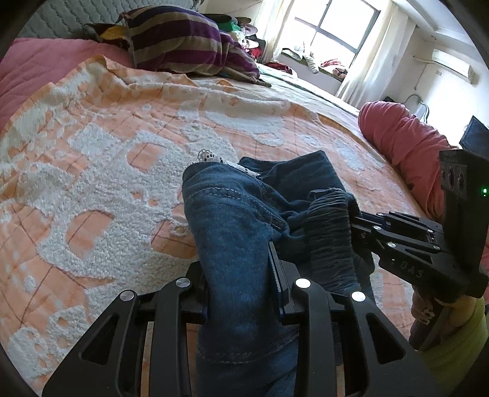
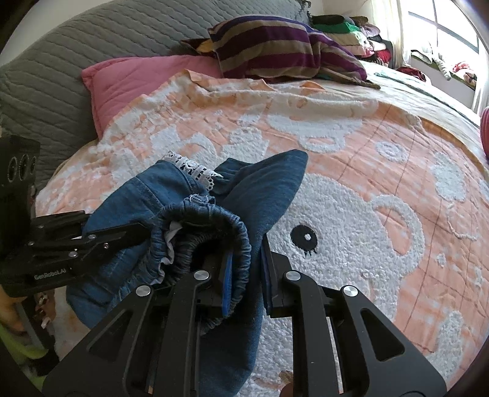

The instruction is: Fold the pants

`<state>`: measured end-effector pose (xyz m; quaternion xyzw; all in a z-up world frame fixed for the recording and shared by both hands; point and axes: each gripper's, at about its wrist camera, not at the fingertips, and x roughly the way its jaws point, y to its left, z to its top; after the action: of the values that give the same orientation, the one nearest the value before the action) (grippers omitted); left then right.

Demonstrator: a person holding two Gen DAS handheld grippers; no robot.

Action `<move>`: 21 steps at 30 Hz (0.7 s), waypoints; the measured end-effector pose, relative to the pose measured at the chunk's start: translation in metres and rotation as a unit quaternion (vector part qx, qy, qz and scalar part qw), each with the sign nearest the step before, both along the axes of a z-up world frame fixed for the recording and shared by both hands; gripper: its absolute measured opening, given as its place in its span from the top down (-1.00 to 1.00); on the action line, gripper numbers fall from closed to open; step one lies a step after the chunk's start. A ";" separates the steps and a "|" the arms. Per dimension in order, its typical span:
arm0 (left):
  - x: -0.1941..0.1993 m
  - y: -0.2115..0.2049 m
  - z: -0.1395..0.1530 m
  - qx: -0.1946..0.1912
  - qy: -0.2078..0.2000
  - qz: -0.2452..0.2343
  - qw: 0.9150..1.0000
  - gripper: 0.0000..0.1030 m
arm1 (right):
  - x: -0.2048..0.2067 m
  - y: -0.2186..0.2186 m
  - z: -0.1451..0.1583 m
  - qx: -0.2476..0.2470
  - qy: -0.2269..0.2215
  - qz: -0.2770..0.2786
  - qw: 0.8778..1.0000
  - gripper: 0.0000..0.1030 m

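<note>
Blue denim pants (image 1: 229, 213) with an elastic waistband (image 1: 330, 232) and white lace trim (image 1: 211, 157) hang bunched just above the orange and white blanket (image 1: 122, 183). My left gripper (image 1: 238, 262) is shut on a thick fold of the denim. My right gripper (image 1: 359, 221) reaches in from the right and pinches the waistband. In the right wrist view, my right gripper (image 2: 246, 253) is shut on the gathered waistband (image 2: 214, 213) of the pants (image 2: 262, 189). The left gripper (image 2: 137, 232) bites the denim from the left. Lace (image 2: 195, 168) shows at the top of the bundle.
A purple striped pillow (image 2: 275, 45) and a pink pillow (image 2: 134, 79) lie at the head of the bed against a grey quilted headboard (image 2: 61, 61). A rolled red blanket (image 1: 403, 146) lies at the right edge. Piled clothes (image 2: 366, 39) sit by the window (image 1: 336, 27).
</note>
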<state>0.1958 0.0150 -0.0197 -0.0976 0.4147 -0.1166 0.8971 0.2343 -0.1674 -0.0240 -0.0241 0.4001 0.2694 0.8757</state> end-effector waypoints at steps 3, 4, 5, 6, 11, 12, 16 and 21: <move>0.002 0.003 -0.004 -0.001 0.005 0.003 1.000 0.44 | 0.002 -0.002 -0.006 -0.005 0.008 -0.007 1.000 0.81; 0.002 0.004 -0.005 -0.001 0.006 0.003 1.000 0.42 | 0.004 -0.003 -0.009 -0.006 0.013 -0.010 1.000 0.81; 0.002 0.005 -0.006 0.000 0.007 0.003 1.000 0.42 | 0.004 -0.003 -0.010 -0.008 0.015 -0.012 1.000 0.81; 0.002 0.005 -0.007 0.001 0.007 0.003 1.000 0.41 | 0.005 -0.004 -0.013 -0.011 0.018 -0.016 1.000 0.81; 0.003 0.008 -0.013 0.001 0.012 0.004 1.000 0.39 | 0.009 -0.008 -0.024 -0.016 0.035 -0.028 0.999 0.75; 0.003 0.008 -0.015 0.002 0.013 0.005 1.000 0.38 | 0.009 -0.010 -0.026 -0.014 0.040 -0.031 0.999 0.74; 0.004 0.009 -0.020 0.005 0.015 0.004 1.000 0.33 | 0.009 -0.012 -0.032 -0.014 0.049 -0.041 0.998 0.67; 0.004 0.011 -0.024 0.003 0.019 0.007 1.000 0.29 | 0.008 -0.013 -0.032 -0.013 0.050 -0.046 0.998 0.64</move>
<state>0.1999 0.0260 -0.0434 -0.0999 0.4314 -0.1069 0.8902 0.2422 -0.1805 -0.0563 -0.0039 0.4476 0.2247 0.8655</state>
